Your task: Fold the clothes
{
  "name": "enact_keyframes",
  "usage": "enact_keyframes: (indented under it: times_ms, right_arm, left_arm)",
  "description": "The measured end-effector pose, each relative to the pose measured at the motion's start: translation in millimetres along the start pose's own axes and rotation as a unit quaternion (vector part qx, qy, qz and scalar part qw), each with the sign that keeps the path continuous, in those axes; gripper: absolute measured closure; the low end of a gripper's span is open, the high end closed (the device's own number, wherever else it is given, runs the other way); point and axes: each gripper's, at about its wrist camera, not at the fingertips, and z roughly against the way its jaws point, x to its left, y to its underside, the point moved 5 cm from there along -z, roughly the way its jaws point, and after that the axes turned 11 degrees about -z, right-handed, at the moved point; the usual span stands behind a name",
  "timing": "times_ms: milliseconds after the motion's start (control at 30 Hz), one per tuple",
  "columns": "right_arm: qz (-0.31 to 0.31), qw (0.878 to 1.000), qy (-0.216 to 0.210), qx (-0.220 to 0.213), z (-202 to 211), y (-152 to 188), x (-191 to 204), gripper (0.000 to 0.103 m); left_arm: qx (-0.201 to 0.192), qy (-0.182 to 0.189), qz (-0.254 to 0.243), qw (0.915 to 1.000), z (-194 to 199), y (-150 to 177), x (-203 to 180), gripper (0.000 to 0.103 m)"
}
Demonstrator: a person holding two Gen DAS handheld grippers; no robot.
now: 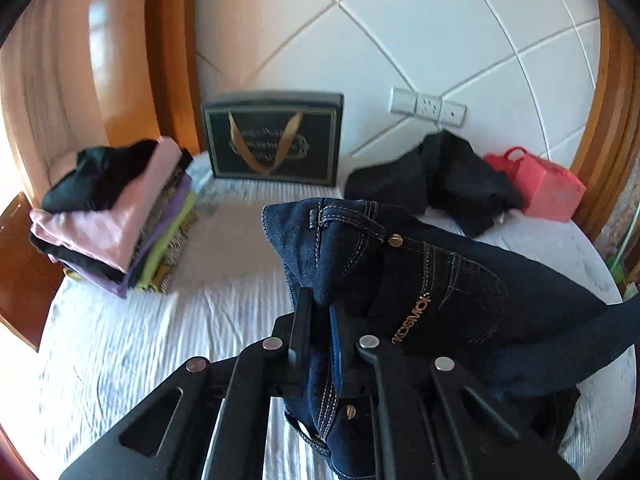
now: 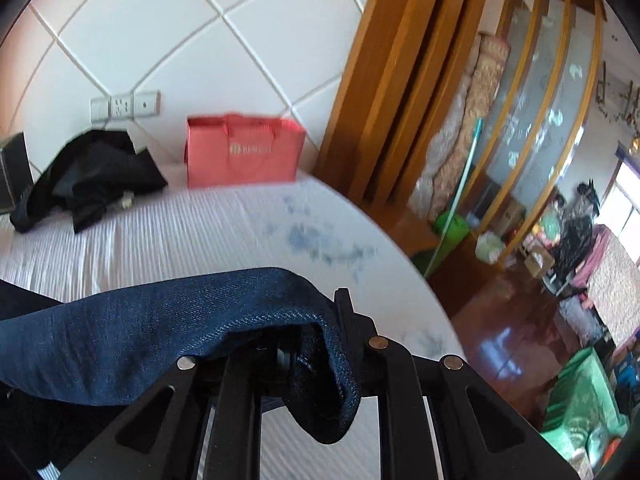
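Dark blue jeans [image 1: 420, 280] hang lifted above the white bed [image 1: 160, 340], stretched between both grippers. My left gripper [image 1: 320, 312] is shut on the waistband end, near the rivet and the back pocket with gold lettering. In the right wrist view the other end of the jeans [image 2: 180, 320] drapes over my right gripper [image 2: 320, 320], which is shut on the denim; its left finger is hidden under the cloth. A stack of folded clothes [image 1: 116, 216] with a pink piece near the top lies at the bed's left. A crumpled black garment [image 1: 440, 176] lies at the back.
A dark gift bag [image 1: 276, 140] with gold ribbon handles leans on the white padded headboard [image 1: 400, 40]. A coral paper bag [image 2: 244, 152] stands at the back right. Wooden frames flank the bed. Past the bed's right edge are a wooden floor [image 2: 500, 340] and clutter.
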Motion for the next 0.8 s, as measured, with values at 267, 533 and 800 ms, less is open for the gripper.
enact_keyframes:
  times_ms: [267, 533, 800]
  right_arm:
    - [-0.015, 0.991, -0.068, 0.113, -68, -9, 50, 0.043]
    - [0.038, 0.969, -0.13, 0.208, -44, 133, 66, 0.043]
    - [0.003, 0.943, -0.184, 0.276, -1, 212, 81, 0.035]
  left_arm:
    - [0.046, -0.027, 0.008, 0.9986, -38, -40, 17, 0.068]
    - [0.127, 0.022, -0.007, 0.9917, -29, 77, -16, 0.06]
    - [0.179, 0.06, -0.009, 0.982, -44, 151, -25, 0.06]
